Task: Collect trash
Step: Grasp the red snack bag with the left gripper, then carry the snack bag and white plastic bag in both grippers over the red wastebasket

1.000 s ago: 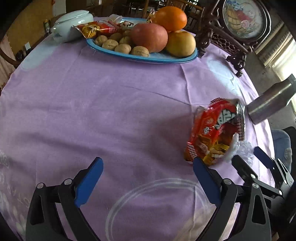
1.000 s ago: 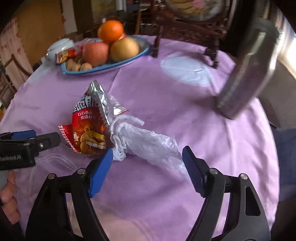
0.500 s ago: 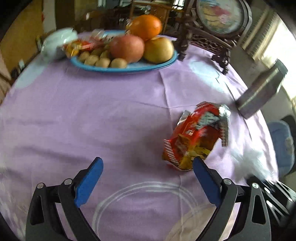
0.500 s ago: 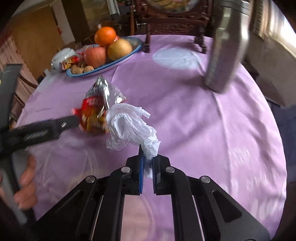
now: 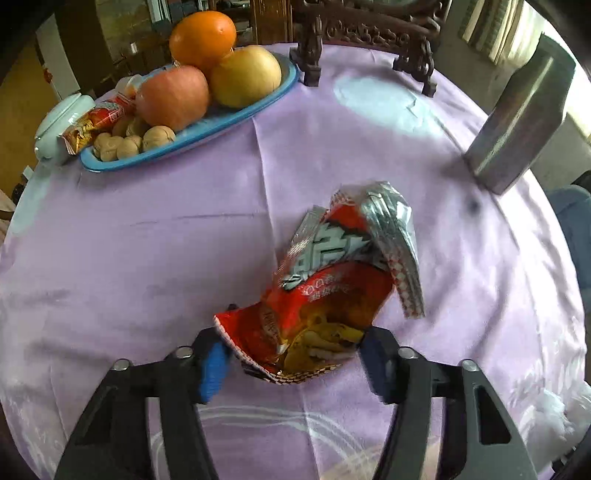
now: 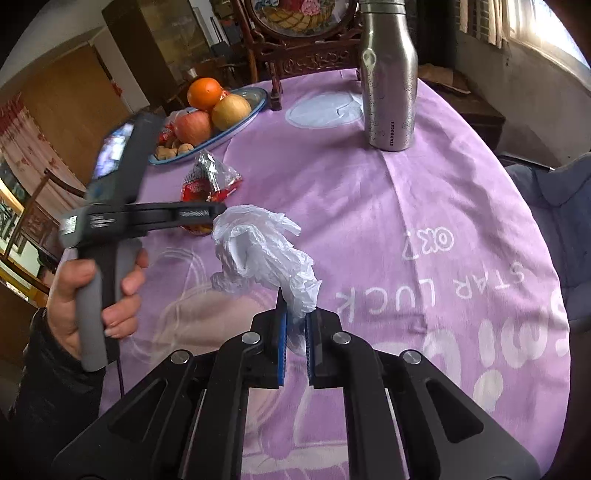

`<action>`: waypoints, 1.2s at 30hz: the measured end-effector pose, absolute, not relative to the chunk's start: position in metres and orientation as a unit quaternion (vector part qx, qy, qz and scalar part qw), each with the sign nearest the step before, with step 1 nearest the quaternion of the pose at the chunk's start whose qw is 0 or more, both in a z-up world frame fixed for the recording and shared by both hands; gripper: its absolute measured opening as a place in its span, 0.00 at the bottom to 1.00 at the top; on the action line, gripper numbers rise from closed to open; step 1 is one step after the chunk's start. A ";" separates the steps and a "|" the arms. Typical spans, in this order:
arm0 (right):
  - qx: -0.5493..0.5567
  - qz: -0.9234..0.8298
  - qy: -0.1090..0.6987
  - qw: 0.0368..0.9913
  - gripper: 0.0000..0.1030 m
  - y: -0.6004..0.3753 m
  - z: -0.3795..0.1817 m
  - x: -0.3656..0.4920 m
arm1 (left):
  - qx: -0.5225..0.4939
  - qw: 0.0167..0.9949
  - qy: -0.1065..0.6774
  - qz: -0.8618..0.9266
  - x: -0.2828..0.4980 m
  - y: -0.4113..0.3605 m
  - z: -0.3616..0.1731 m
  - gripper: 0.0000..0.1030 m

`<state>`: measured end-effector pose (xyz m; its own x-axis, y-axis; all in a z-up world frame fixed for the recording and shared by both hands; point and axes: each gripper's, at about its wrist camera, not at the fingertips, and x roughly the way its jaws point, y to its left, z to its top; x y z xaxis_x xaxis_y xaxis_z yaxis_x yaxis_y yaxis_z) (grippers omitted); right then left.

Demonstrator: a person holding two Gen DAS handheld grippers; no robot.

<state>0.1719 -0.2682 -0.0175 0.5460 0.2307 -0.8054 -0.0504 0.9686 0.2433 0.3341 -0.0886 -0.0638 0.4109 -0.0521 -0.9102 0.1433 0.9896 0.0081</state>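
The right gripper [image 6: 294, 332] has its jaws pressed together on the tail of a crumpled white bag [image 6: 258, 254], which bunches up just ahead of the blue pads above the purple cloth [image 6: 424, 192] covering the tabletop. White letters and shapes are printed on the cloth near this gripper.

To its left, the left hand [image 6: 92, 295] grips the grey handle of the left gripper [image 5: 291, 350]. In the left wrist view, its jaws stand partly spread, one on either side of the lower end of a red wrapper [image 5: 332, 295]. Both pads sit at the wrapper's edges, but whether they actually press it cannot be told. The wrapper lies roughly mid-tabletop, its torn silver top folded over and pointing away from the gripper. A bit of the white bag shows at the lower right edge of that view.

Farther off, a steel bottle [image 6: 389, 74] stands upright on the right side of the tabletop. On the far left sits a blue tray [image 5: 236, 118] holding an apple [image 5: 173, 96], a pear [image 5: 245, 75], an orange [image 5: 203, 35], walnuts [image 5: 129, 142] and a small snack packet [image 5: 94, 123]. A white lidded pot [image 5: 55, 125] stands just beside the tray. At the far edge, a carved wooden stand [image 6: 291, 51] carries a painted round panel.
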 end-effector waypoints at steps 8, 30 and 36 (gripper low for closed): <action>0.119 0.074 0.453 0.880 0.10 -0.282 -0.007 0.135 | 0.064 0.864 0.495 -0.064 0.278 -0.086 -0.022 0.40; 0.196 -0.015 0.409 0.891 0.11 -0.347 -0.013 -0.098 | 0.149 0.845 0.432 -0.279 0.013 -0.186 0.008 0.40; 0.247 -0.054 0.399 0.882 0.11 -0.378 -0.036 -0.157 | 0.196 0.816 0.430 -0.333 -0.035 -0.228 -0.016 0.40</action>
<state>-0.1569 -0.3784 -0.0361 0.6766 0.1023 -0.7292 0.2916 0.8721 0.3929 -0.0348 -0.2276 -0.0162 0.4089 -0.3737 -0.8325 0.7117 0.7017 0.0346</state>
